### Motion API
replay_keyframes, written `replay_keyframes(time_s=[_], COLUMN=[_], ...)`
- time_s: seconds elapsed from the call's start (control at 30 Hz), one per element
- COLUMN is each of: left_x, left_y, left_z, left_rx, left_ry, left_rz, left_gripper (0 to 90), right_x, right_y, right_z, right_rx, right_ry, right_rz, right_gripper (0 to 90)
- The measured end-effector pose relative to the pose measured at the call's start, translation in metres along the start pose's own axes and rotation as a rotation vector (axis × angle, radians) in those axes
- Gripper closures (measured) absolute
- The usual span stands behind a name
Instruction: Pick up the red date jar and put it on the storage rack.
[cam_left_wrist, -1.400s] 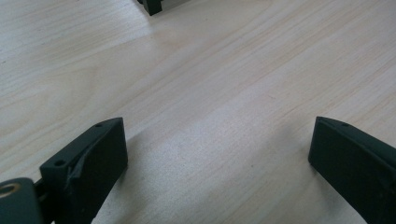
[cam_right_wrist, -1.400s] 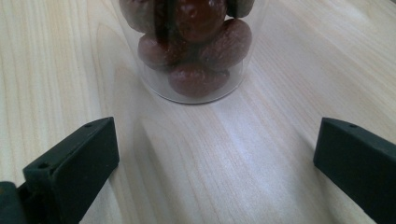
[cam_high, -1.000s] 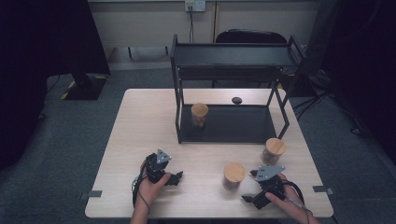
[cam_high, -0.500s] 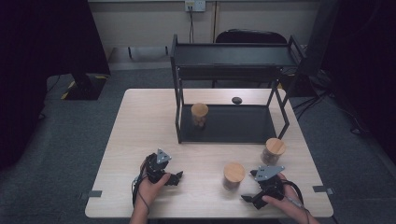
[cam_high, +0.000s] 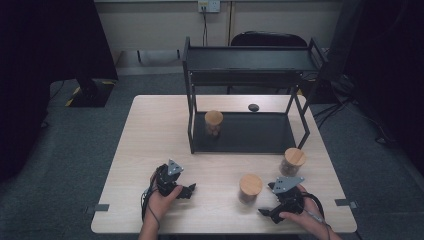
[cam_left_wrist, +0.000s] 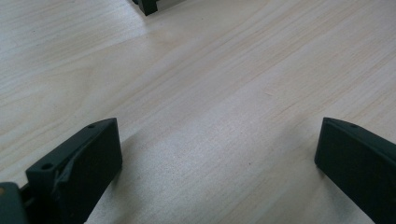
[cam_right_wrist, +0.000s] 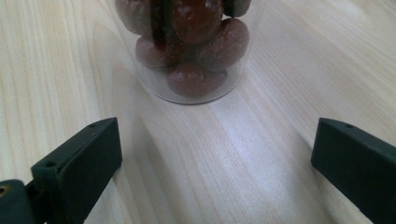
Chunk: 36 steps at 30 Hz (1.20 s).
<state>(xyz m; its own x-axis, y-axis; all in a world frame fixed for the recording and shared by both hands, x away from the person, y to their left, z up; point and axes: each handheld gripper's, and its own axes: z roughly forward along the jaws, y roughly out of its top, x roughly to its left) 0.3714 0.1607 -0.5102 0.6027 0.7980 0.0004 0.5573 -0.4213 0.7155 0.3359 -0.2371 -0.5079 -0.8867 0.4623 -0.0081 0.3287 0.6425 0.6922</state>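
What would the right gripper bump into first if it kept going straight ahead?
Most likely the clear jar of brown nuts standing just ahead of the right gripper. Its open fingers point at the jar's base, with bare table between them.

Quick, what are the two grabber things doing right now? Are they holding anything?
Left gripper: open, holding nothing, over bare table.
Right gripper: open, holding nothing, facing the jar just ahead.
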Motion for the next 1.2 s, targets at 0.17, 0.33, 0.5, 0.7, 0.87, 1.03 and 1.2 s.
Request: replay_keyframes(time_s=[0.17, 0.33, 0.5, 0.7, 0.87, 1.03, 1.2], left_x=[0.0, 0.0, 0.0, 0.0, 0.0, 0.0, 0.0], left_y=[0.0, 0.0, 0.0, 0.0, 0.0, 0.0, 0.0], left_z=[0.0, 0.0, 0.0, 0.0, 0.0, 0.0, 0.0], left_rx=[0.0, 0.002, 0.001, 0.003, 0.003, 0.003, 0.003], left_ry=[0.0, 0.0, 0.0, 0.0, 0.0, 0.0, 0.0], left_rz=[0.001, 0.004, 0.001, 0.004, 0.004, 0.004, 0.004], left_gripper=[0.3, 0.3, 0.3, 0.3, 0.3, 0.2, 0.2], right_x=[0.001, 0.0, 0.0, -0.001, 0.0, 0.001, 0.001], right_y=[0.003, 0.01, 0.015, 0.021, 0.026, 0.03, 0.034], right_z=[-0.003, -0.006, -0.006, -0.005, -0.002, 0.002, 0.005], right_rx=[-0.008, -0.039, -0.062, -0.08, -0.077, -0.082, -0.087], right_ry=[0.002, 0.012, 0.032, 0.051, 0.057, 0.068, 0.068], right_rz=[-0.008, 0.002, 0.022, 0.031, 0.018, 0.018, 0.013], right_gripper=[1.5, 1.3, 1.2, 1.1, 1.0, 1.1, 1.2])
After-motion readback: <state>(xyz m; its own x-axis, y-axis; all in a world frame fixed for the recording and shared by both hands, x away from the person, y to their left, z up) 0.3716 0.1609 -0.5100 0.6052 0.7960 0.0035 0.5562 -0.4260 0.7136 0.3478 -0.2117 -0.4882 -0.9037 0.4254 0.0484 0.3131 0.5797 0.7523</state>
